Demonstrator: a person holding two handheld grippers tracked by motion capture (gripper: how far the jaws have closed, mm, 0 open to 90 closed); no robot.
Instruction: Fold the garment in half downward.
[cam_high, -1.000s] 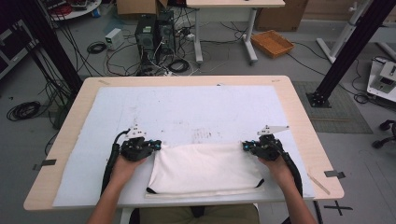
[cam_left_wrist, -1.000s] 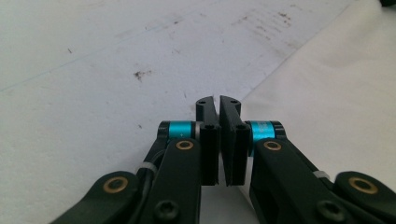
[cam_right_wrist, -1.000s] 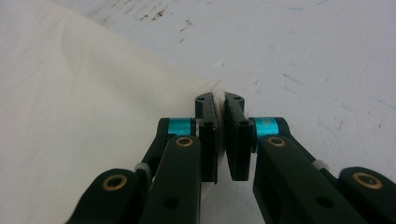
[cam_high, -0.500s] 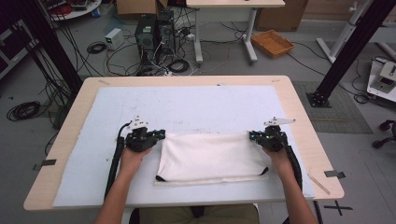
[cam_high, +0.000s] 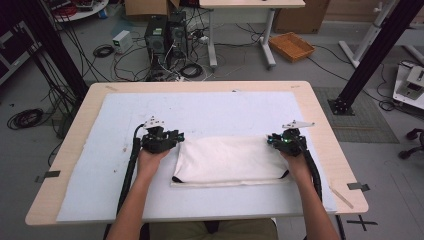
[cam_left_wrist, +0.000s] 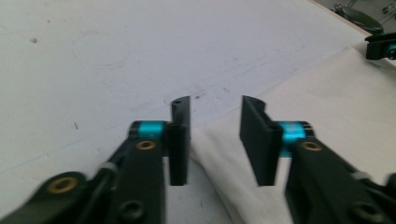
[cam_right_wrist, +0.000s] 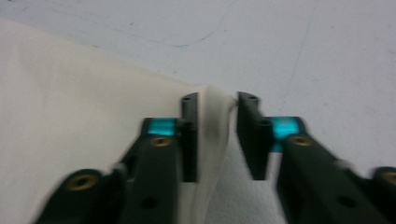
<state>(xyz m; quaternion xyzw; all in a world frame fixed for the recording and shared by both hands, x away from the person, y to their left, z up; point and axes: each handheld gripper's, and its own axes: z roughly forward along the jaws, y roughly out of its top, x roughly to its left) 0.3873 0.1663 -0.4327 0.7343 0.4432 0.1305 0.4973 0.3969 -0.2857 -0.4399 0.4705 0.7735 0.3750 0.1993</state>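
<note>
A folded white cloth (cam_high: 227, 160) with a dark trim at its near corners lies on the white mat (cam_high: 225, 107). My left gripper (cam_high: 175, 137) is at the cloth's far left corner and my right gripper (cam_high: 272, 140) at its far right corner. Both pairs of jaws have just been opening. In the left gripper view the left gripper (cam_left_wrist: 215, 140) stands open over the cloth's corner (cam_left_wrist: 327, 93), its pads apart from the fabric. In the right gripper view the right gripper (cam_right_wrist: 217, 135) is open, with a raised fold of the cloth (cam_right_wrist: 84, 93) loose between the jaws.
The mat covers most of a wooden table (cam_high: 320, 115). Beyond the far edge, on the floor, are computer towers with cables (cam_high: 165, 40), a wicker tray (cam_high: 291, 46) and black frame posts (cam_high: 370, 55). The right gripper (cam_left_wrist: 380, 44) shows far off in the left gripper view.
Both hands moved away from the table's near edge, drawing the cloth with them. Both grippers, shut on the cloth's far corners before, have opened and let go.
</note>
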